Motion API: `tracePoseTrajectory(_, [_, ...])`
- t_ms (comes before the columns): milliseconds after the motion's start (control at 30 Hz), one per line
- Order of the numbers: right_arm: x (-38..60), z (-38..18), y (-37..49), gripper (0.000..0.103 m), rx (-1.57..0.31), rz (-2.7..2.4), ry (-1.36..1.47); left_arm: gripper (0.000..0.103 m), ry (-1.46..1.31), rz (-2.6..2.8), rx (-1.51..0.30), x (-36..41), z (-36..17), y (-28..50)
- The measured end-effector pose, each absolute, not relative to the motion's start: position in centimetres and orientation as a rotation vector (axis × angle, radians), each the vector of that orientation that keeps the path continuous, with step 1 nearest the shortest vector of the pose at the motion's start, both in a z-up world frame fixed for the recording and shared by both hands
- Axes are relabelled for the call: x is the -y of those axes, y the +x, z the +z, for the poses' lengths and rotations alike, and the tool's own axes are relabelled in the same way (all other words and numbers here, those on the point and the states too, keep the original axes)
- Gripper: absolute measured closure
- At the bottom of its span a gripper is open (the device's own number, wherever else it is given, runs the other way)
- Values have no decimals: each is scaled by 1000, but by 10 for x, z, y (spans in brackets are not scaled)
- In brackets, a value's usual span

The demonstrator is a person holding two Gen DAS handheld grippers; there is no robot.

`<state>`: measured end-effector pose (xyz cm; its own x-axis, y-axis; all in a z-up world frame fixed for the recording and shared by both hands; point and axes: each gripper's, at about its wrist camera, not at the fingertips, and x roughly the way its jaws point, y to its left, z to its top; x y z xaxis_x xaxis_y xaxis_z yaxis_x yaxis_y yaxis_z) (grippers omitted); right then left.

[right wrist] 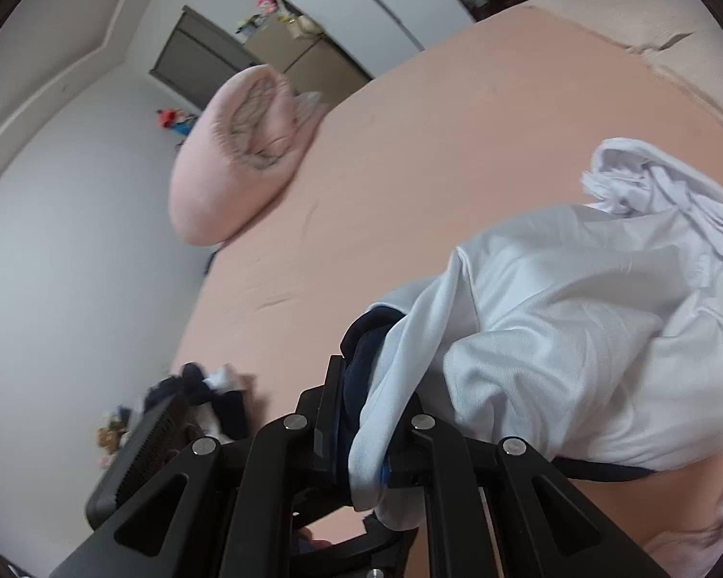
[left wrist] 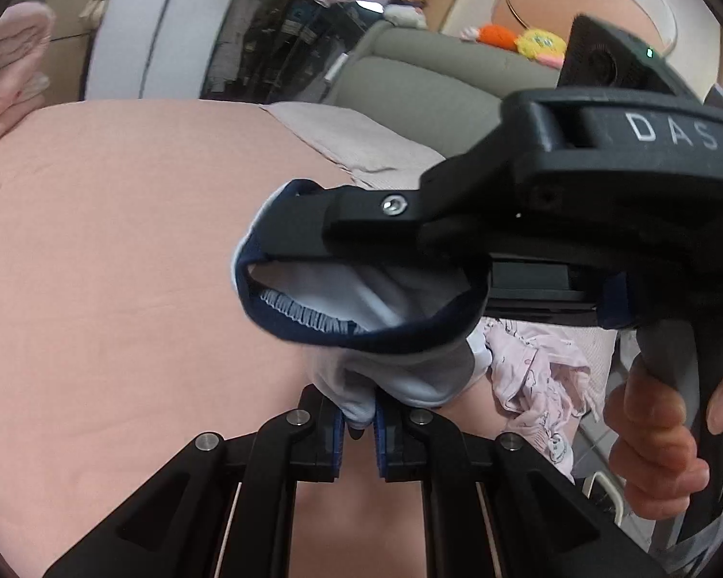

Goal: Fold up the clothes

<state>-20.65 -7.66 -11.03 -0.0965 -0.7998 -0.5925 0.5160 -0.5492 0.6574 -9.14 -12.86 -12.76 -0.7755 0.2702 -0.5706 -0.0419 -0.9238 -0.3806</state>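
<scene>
In the left wrist view, the left gripper is clamped tight on a fold of a pale blue shirt with dark navy trim, the cloth pinched between its blue pads. The shirt hangs above a pink bed sheet, lifted off it. Across the picture from the right reaches the right gripper, its black fingers closed on the shirt's navy edge so that the opening gapes below them. A hand wraps the gripper's handle at the lower right. Beyond the shirt a crumpled pink patterned garment lies near the bed's edge, a pink pillow sits at the far left, and a grey sofa with soft toys stands behind the bed.

In the right wrist view, the right gripper is closed on the shirt, with the navy trim and pale cloth bunched between its jaws. The shirt billows to the right over the sheet. A crumpled white garment lies on the bed just behind it. The pillow rests at the head of the bed, and a heap of dark and white clothes lies at the lower left.
</scene>
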Motion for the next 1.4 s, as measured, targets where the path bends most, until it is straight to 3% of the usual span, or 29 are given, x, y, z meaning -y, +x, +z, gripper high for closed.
tracePoseTrajectory(267, [121,-106,-174,94,393,-1638,1238,95,-987,2890,632,174,-126,-51])
tracePoseTrajectory(467, [146,-106,-152,94,369,-1567,1238,95,-1028,2987,538,182,-127,-15])
tracePoseTrajectory(767, [166,-112,-129,94,362,-1491,1266,95,-1104,3015,552,206,-133,25])
tracePoseTrajectory(1200, [190,-134,-112,93,164,-1574,1301,94,-1218,3060,399,196,-151,38])
tracePoseTrajectory(1333, [184,-139,-114,92,128,-1599,1318,92,-1300,3035,498,204,-155,31])
tracePoseTrajectory(1400, [177,-142,-117,83,127,-1601,1339,92,-1302,2995,573,210,-156,30])
